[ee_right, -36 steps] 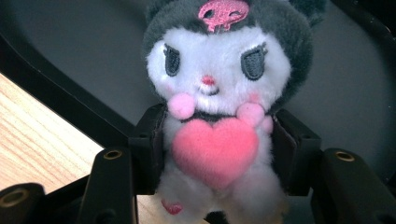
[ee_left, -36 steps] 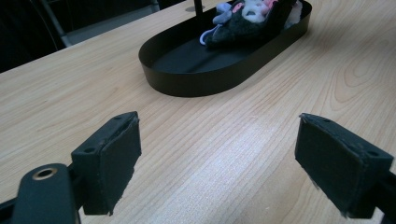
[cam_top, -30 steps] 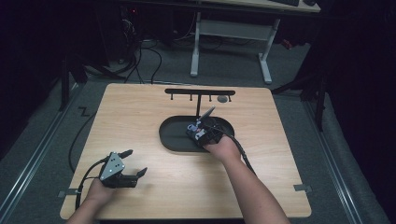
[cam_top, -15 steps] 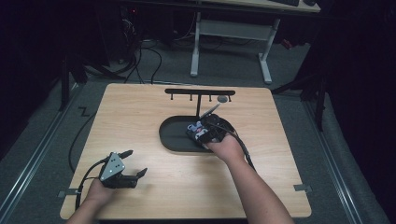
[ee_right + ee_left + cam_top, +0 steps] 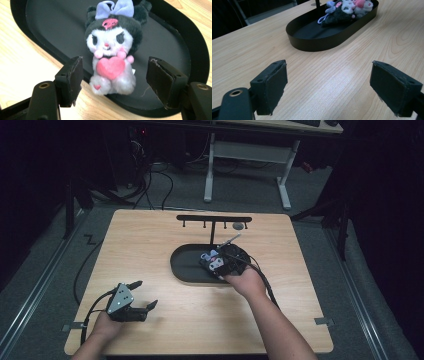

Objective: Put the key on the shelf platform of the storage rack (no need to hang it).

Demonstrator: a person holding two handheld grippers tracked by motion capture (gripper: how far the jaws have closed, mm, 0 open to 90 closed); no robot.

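Note:
A black-and-white plush toy [image 5: 110, 47] with a lilac bow and a pink heart lies in the black oval tray [image 5: 50, 22], its feet over the near rim. My right gripper [image 5: 115, 80] hangs over it. The jaws have just been closing, the toy lies between them, and a gap shows on each side of it. From above, the right gripper [image 5: 216, 262] covers most of the plush toy [image 5: 206, 255]. My left gripper [image 5: 145, 294] rests open at the table's near left, nothing between its jaws [image 5: 328, 85].
The tray [image 5: 185, 265] sits mid-table. Behind it stands a black hook rack [image 5: 214, 219] on a post, with a small grey thing hanging at its right end. From the left gripper, the tray [image 5: 317, 42] and the plush toy [image 5: 344, 10] lie ahead across bare wood.
The right hand has shifted a little and risen slightly over the tray. The left hand and its gripper stay where they were.

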